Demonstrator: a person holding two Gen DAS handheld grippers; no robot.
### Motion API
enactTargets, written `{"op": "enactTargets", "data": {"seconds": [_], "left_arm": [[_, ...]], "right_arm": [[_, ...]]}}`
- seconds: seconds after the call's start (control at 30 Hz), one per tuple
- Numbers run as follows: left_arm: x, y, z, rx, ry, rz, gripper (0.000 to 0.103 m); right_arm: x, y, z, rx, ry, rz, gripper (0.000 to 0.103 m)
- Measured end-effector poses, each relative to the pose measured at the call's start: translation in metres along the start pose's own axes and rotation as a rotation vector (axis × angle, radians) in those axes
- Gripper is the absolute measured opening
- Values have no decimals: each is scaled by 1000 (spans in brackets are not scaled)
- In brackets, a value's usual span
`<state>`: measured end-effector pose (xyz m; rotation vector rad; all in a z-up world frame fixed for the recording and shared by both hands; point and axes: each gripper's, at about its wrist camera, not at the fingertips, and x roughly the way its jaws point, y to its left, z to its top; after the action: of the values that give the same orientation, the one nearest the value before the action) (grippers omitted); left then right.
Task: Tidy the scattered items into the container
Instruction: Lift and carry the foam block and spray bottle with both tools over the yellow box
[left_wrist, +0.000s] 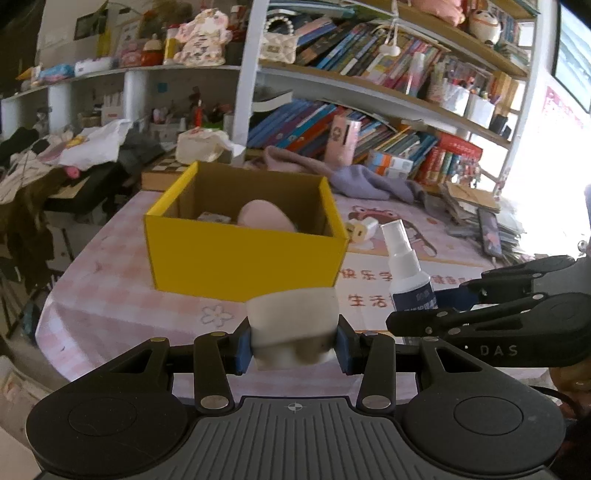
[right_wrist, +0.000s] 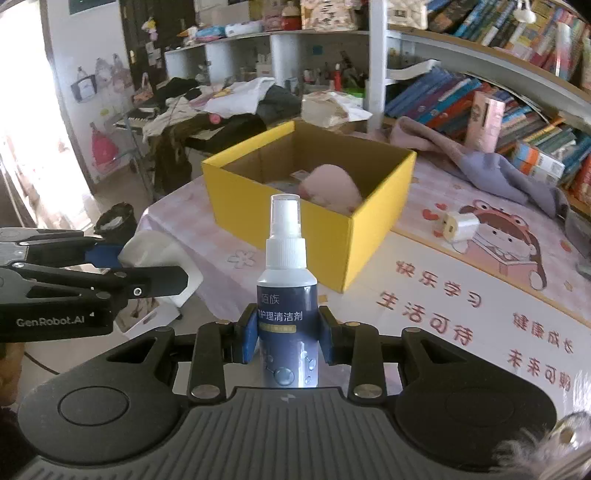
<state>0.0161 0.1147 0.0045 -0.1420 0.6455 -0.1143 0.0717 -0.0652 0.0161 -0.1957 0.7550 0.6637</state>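
Right claw (right_wrist: 288, 341) clamps a spray bottle (right_wrist: 287, 295) labelled 护理清洁剂; left claw (left_wrist: 293, 347), marked GenRobot.AI, grips a white cup (left_wrist: 293, 321).

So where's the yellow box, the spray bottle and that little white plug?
yellow box (left_wrist: 243, 258): left wrist view, front wall.
spray bottle (right_wrist: 287, 295): right wrist view, dark label.
white plug (right_wrist: 461, 225): right wrist view, its body on the mat.

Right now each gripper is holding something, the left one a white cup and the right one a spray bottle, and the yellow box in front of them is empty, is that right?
Not quite. The yellow box is not empty: the right wrist view shows a pink rounded object inside it. The rest holds: the left gripper clamps the white cup, and the right gripper clamps the spray bottle.
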Motion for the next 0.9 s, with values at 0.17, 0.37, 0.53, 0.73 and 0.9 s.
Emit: {"op": "enactTargets", "data": {"seconds": [0.17,0.37,0.53,0.73,0.9], "left_arm": [[4,9,4,-10,6,19,42],[14,15,12,1,2,44,42],[23,22,36,25,-44,76,42],[48,28,82,79,-105,84,42],[85,31,108,121,-107,89,42]], "right_arm": [[9,4,13,-23,3,22,31],[20,0,32,-32,-17,52,31],[30,-12,57,-27,-66,75,31],[45,-34,100,-15,-144,75,31],[72,-56,131,-24,-170,51,31]]}}
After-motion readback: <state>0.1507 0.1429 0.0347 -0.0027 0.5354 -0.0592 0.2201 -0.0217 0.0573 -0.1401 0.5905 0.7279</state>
